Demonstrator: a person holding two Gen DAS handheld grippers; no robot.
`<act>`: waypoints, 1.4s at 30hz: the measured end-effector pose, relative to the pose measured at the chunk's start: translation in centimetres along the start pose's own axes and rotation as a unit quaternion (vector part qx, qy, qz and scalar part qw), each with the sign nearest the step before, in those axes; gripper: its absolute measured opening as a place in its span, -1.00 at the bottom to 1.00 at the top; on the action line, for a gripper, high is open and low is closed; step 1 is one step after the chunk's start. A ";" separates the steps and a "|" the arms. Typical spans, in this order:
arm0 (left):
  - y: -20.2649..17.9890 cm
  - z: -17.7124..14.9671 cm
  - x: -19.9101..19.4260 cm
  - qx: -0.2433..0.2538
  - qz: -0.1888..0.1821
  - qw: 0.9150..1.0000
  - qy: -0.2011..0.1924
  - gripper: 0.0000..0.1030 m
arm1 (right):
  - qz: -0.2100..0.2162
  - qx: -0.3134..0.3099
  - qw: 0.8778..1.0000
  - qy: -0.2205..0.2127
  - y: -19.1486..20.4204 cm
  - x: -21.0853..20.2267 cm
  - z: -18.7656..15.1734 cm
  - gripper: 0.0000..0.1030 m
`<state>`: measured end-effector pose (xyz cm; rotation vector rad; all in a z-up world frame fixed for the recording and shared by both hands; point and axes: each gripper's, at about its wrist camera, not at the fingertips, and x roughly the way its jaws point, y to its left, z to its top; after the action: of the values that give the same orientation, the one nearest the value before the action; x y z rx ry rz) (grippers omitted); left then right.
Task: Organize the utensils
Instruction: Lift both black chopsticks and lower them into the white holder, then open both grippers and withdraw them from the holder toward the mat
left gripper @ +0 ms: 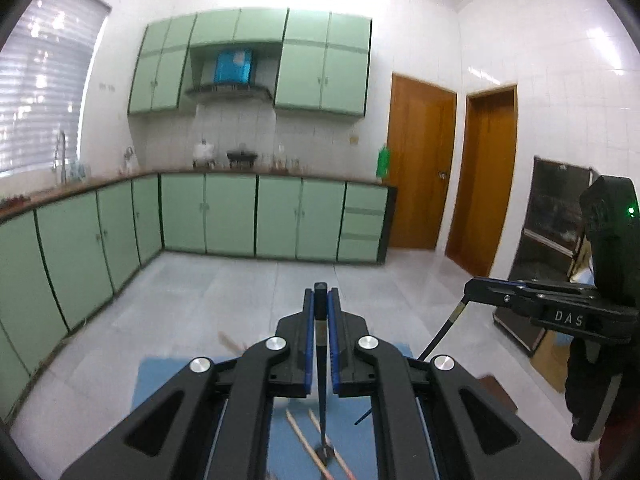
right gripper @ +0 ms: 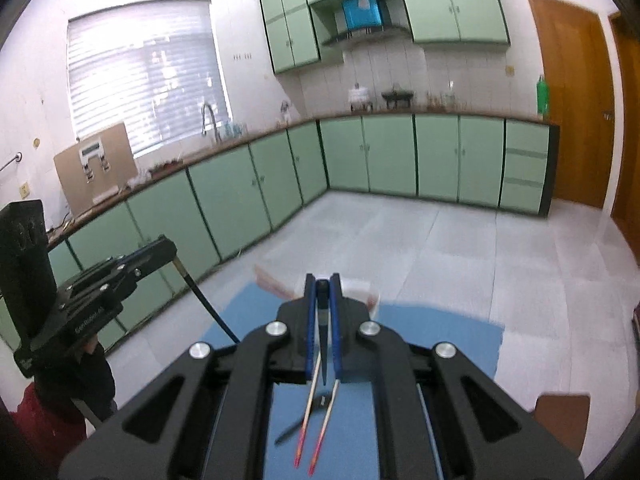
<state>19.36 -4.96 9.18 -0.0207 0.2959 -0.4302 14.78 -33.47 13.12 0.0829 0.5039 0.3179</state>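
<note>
Both grippers are lifted above the blue mat [left gripper: 160, 384], each with a utensil in its grip, so the step in hand looks like the carry between pick-up and set-down.

The left gripper [left gripper: 320, 300] has its jaws clamped on a slim black chopstick [left gripper: 321, 380] that hangs down between the blue pads toward the mat. The right gripper [right gripper: 322, 296] likewise has its jaws closed on a second black chopstick [right gripper: 323, 356], its tapered end pointing down. In each view the other gripper shows at the side with its dark stick trailing below it.

Still lying on the mat are two pale wooden chopsticks with red tips [right gripper: 310, 428], side by side and slightly splayed, with a small dark utensil [right gripper: 316, 410] under them that is too blurred to name.

The count: two black chopsticks, one per gripper; two wooden chopsticks on the mat; one unclear dark piece.

Next, I judge, the two black sticks need bringing together as a pair and lowering to wherever they belong; no holder is clearly visible.
</note>
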 end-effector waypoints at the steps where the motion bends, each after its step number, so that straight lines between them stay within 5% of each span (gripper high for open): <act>1: -0.2 1.0 0.4 0.008 0.007 1.000 -0.013 -0.87 | -0.005 -0.001 1.000 -0.009 0.0 0.3 0.9 -0.89; 11: -0.4 5.7 8.0 0.031 0.063 0.994 -0.083 -0.88 | -0.037 0.014 0.998 -0.058 -3.2 7.1 5.2 -0.89; 19: 2.2 1.3 16.5 -0.002 0.070 0.997 -0.016 -0.87 | -0.056 0.011 0.998 -0.015 -4.3 14.5 2.7 -0.89; 25: 3.7 -1.3 19.0 -0.011 0.066 0.997 0.030 -0.87 | -0.061 0.001 0.997 0.036 -4.2 17.6 0.2 -0.85; 29: 4.1 -1.7 18.4 -0.007 0.065 0.997 0.038 -0.83 | -0.073 0.015 0.997 0.029 -4.9 16.6 -0.5 -0.23; 35: 3.9 -1.7 14.2 0.000 0.072 0.997 0.020 -0.51 | -0.096 0.040 0.994 0.008 -6.5 11.9 -2.5 0.05; 42: 2.9 -5.6 7.3 -0.004 0.079 0.997 0.014 0.11 | -0.111 0.064 0.992 -0.003 -6.8 5.5 -9.7 0.53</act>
<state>25.28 -5.06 1.57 0.0002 0.3254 -0.2732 16.55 -38.18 1.02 0.1514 0.5220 0.0663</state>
